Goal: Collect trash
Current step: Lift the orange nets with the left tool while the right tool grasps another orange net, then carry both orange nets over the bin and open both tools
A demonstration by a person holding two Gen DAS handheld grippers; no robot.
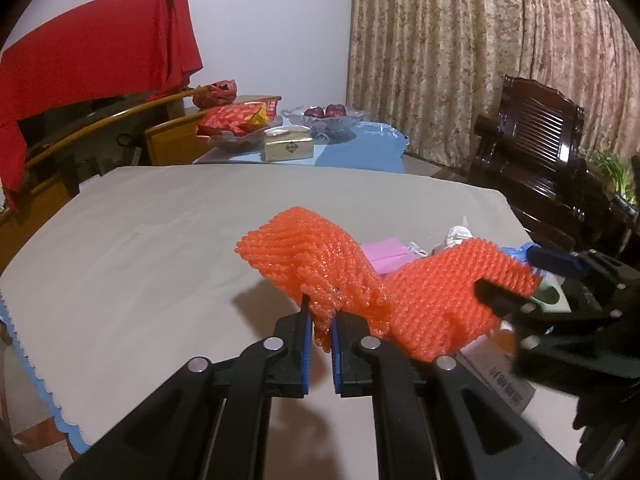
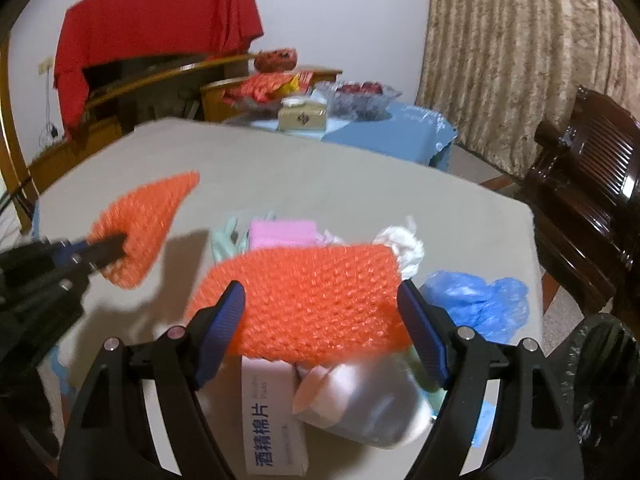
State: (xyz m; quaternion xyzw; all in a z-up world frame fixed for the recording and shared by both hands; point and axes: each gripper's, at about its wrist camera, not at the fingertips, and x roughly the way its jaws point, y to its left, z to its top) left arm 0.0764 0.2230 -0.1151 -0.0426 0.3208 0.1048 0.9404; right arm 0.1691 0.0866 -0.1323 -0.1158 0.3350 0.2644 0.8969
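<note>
Orange foam net (image 1: 296,256) is the trash piece in play: we have it pinched by one end in our left gripper (image 1: 320,326), jaws clamped hard on the crumpled bottom edge, and it rides above the beige tablecloth (image 1: 140,240) rather than lying on it. A second orange foam net (image 2: 308,304) sits on top of the trash pile at the table's near right corner, between the wide-open pads of our right gripper (image 2: 322,320). Those pads don't press on it yet, so nothing is held on that side.

Risks, as we judge them: the left grip only bites a thin squashed lip of mesh, so a quick swing could let the net slip or tear out. If the right jaws close now they may also snag the white box (image 2: 276,420) with printed text or the pale bag (image 2: 360,408) underneath, or shove the blue plastic bag (image 2: 476,304) off the edge. The two grippers are close; they could collide.

Orientation: in the left wrist view, the held net's long axis runs up and away from the jaws, leaning left, free end pointing toward the far side of the table. The pile net lies flat, long axis crosswise to the right gripper's fingers.
</note>
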